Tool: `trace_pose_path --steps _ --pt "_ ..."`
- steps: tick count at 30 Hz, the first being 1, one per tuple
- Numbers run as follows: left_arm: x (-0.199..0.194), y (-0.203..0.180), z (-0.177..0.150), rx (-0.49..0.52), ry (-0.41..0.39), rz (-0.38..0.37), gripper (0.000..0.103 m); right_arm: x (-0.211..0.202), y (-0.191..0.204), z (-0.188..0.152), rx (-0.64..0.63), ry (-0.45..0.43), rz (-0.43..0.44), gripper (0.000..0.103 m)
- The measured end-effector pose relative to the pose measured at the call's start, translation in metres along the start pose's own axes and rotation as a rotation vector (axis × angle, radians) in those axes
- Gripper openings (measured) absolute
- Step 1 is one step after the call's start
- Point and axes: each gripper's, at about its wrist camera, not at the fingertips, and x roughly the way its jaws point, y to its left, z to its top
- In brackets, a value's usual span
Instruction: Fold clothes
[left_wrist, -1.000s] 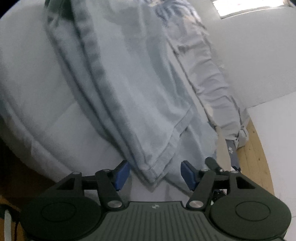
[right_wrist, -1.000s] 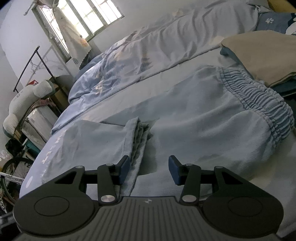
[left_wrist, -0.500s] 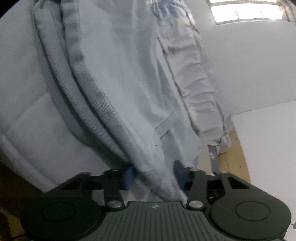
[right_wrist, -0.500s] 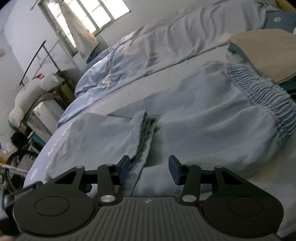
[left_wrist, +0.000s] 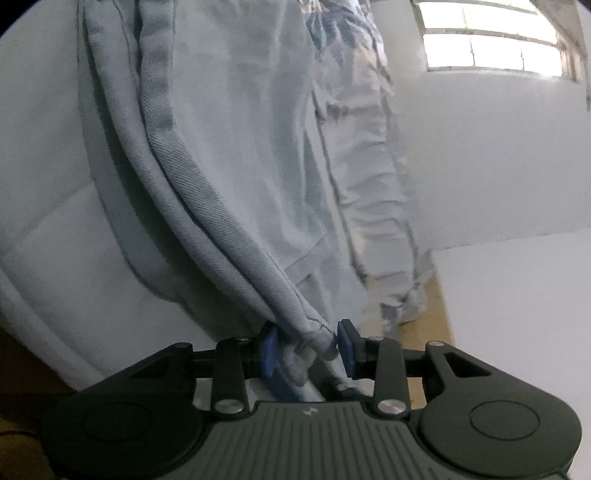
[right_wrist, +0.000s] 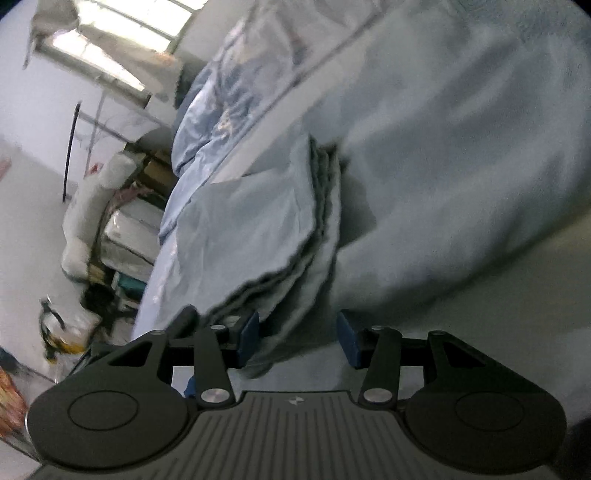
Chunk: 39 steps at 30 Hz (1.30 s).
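A pair of light blue trousers lies on the bed. In the left wrist view the folded trouser legs (left_wrist: 229, 177) run up from the hem, and my left gripper (left_wrist: 307, 350) is shut on the hem corner, bunched between the blue pads. The right wrist view is tilted and blurred: the folded leg ends (right_wrist: 266, 236) lie left of centre and the trousers' broad upper part (right_wrist: 461, 155) fills the right. My right gripper (right_wrist: 297, 341) stands open, with the edge of the folded leg between its pads, untouched by the right pad.
A rumpled pale blue quilt (right_wrist: 236, 92) lies along the far side of the bed. The white mattress side (left_wrist: 55, 229) and wooden floor (left_wrist: 432, 332) show by the left gripper. A window (left_wrist: 491, 37), a clothes rack (right_wrist: 74, 140) and clutter stand beyond the bed.
My left gripper moved forward onto the trouser hem and shut on it. My right gripper tilted and moved in toward the folded leg edge, staying open.
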Motion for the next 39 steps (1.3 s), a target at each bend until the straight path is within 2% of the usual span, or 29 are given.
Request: trace_pose_path --steps 3,6,14,21,24,29,30,31,32,34,39 --pt "0.001 0.003 0.004 -0.021 -0.009 -0.006 0.043 0.007 -0.007 -0.003 0.083 0.035 0.04 0.049" --pt "0.001 0.006 0.004 -0.04 -0.022 -0.001 0.047 0.01 -0.012 -0.002 0.132 0.037 0.083 0.049" --pt "-0.005 0.018 0.005 -0.082 -0.021 0.008 0.049 0.01 -0.027 0.0 0.306 0.007 0.243 0.05" --pt "-0.004 0.024 0.003 -0.142 -0.009 -0.035 0.054 0.02 -0.025 0.005 0.291 0.024 0.238 0.05" --pt "0.004 0.019 0.0 -0.122 0.006 -0.025 0.058 0.02 -0.023 0.008 0.291 0.008 0.266 0.052" --pt "0.016 0.013 -0.001 -0.116 0.001 -0.01 0.056 0.019 -0.022 0.01 0.306 -0.012 0.313 0.052" --pt "0.016 0.012 -0.001 -0.111 -0.006 0.0 0.048 0.02 -0.021 0.011 0.298 -0.014 0.311 0.052" --pt "0.017 0.01 -0.001 -0.106 -0.014 0.01 0.034 0.02 -0.021 0.012 0.293 -0.015 0.307 0.053" --pt "0.017 0.01 0.0 -0.103 -0.015 0.019 0.027 0.019 -0.021 0.013 0.291 -0.021 0.299 0.053" --pt "0.016 0.01 0.002 -0.101 -0.011 0.004 0.02 0.016 -0.021 0.016 0.283 -0.04 0.276 0.053" --pt "0.01 0.012 0.003 -0.138 -0.008 -0.034 0.017 0.008 -0.024 0.02 0.279 -0.068 0.226 0.057"
